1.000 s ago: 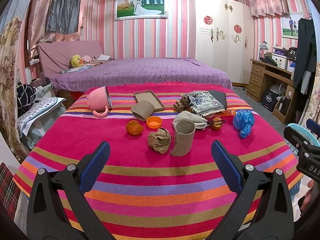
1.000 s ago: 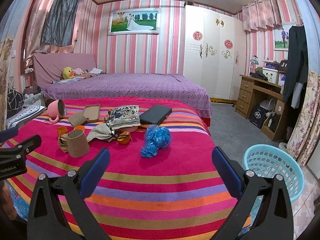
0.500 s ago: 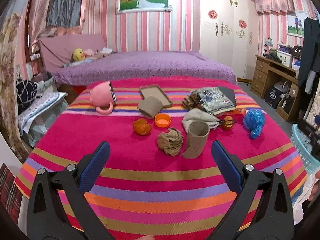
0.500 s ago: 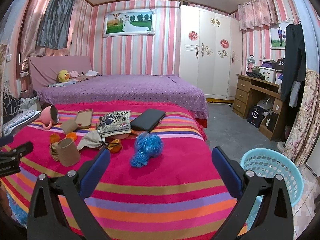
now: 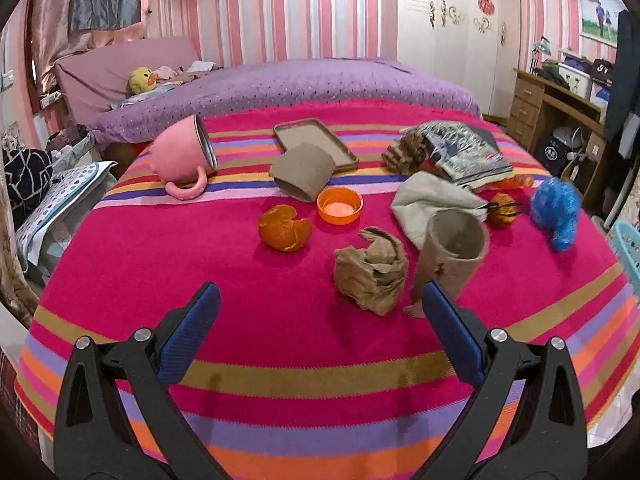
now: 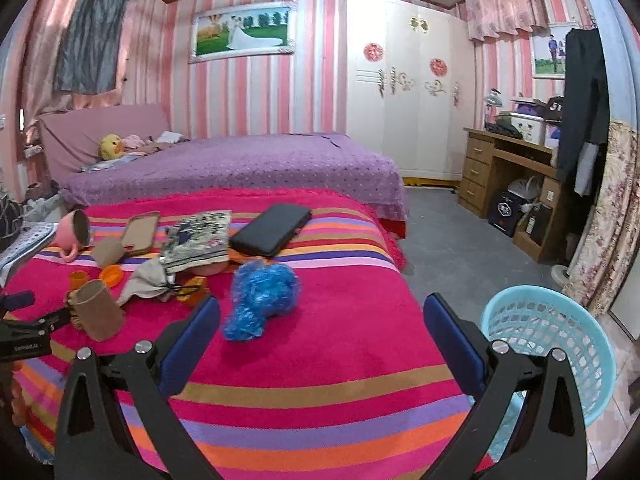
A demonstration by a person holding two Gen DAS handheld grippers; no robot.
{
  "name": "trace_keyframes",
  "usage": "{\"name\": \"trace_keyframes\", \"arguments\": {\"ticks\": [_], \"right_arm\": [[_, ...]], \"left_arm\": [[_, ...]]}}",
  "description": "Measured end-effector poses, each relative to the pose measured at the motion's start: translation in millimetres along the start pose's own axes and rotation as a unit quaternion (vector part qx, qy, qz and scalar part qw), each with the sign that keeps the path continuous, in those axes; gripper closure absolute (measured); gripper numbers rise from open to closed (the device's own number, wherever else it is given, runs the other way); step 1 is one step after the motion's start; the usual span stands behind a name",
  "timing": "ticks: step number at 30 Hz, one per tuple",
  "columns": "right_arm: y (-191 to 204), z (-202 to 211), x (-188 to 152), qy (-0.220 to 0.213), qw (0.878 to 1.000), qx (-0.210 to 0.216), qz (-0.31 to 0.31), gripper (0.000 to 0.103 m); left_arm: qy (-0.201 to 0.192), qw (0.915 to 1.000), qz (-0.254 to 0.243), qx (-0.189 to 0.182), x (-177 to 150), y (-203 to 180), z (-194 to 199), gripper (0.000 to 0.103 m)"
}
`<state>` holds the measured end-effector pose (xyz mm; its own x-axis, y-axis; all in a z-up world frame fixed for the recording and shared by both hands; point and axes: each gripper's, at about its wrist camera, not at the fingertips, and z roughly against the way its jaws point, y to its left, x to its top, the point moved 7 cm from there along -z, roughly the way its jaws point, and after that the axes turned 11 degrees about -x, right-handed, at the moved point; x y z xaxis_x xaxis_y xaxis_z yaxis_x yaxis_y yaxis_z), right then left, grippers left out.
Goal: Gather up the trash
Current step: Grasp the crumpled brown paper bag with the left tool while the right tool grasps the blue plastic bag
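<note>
Approach step: left gripper (image 5: 320, 308) and right gripper (image 6: 320, 320) both spread, empty; next, close on crumpled brown paper (image 5: 370, 272) for the blue basket (image 6: 548, 344).

In the left wrist view the light-blue basket (image 5: 632, 252) is cut by the frame edge at 3 o'clock, only a sliver showing. An orange item (image 5: 516, 181) lies mostly hidden under the patterned pouch (image 5: 464, 152). In the right wrist view the left tool (image 6: 16, 300) is cropped at 9 o'clock, its fingertips hidden behind the cardboard tube (image 6: 98, 312).
</note>
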<state>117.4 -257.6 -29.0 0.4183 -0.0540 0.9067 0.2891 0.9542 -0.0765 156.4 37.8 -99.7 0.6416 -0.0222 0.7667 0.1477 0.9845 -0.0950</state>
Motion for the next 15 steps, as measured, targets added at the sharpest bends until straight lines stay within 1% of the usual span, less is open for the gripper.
{"name": "trace_keyframes", "arguments": {"ticks": [1, 3, 5, 6, 7, 8, 9, 10, 11, 13, 15], "right_arm": [[-1, -3, 0, 0.004, 1.000, -0.001, -0.002, 0.004], [-1, -12, 2, 0.014, 1.000, 0.002, -0.007, 0.004], [1, -22, 3, 0.023, 1.000, 0.006, -0.011, 0.004], [2, -25, 3, 0.025, 1.000, 0.005, -0.010, 0.004], [4, -29, 3, 0.028, 1.000, 0.003, -0.007, 0.004], [5, -31, 1, 0.029, 1.000, 0.001, -0.004, 0.004], [7, -33, -1, 0.030, 1.000, -0.001, -0.001, 0.004], [8, -34, -4, 0.033, 0.999, -0.002, 0.002, 0.004], [9, -36, -7, 0.036, 0.999, 0.001, 0.005, 0.004], [13, -38, -11, 0.040, 0.999, 0.009, 0.007, 0.004], [17, -39, -14, 0.044, 0.999, 0.016, 0.012, 0.004]], "left_arm": [[0.003, 1.0000, 0.004, -0.003, 0, 2, -3, 0.007], [0.009, 0.9994, 0.019, -0.027, 0, 3, -9, 0.012], [0.010, 0.9988, 0.023, -0.042, 2, 1, -13, 0.015], [0.012, 0.9985, 0.023, -0.048, 2, -1, -15, 0.019], [0.015, 0.9980, 0.020, -0.057, 3, -4, -19, 0.029], [0.020, 0.9975, 0.016, -0.066, 2, -7, -21, 0.041], [0.028, 0.9965, 0.012, -0.077, 2, -11, -25, 0.047], [0.033, 0.9954, 0.011, -0.090, 2, -15, -28, 0.058], [0.034, 0.9944, 0.011, -0.099, 2, -18, -28, 0.063], [0.027, 0.9955, 0.005, -0.091, 5, -20, -26, 0.063], [0.019, 0.9968, -0.012, -0.076, 9, -22, -20, 0.063]]}}
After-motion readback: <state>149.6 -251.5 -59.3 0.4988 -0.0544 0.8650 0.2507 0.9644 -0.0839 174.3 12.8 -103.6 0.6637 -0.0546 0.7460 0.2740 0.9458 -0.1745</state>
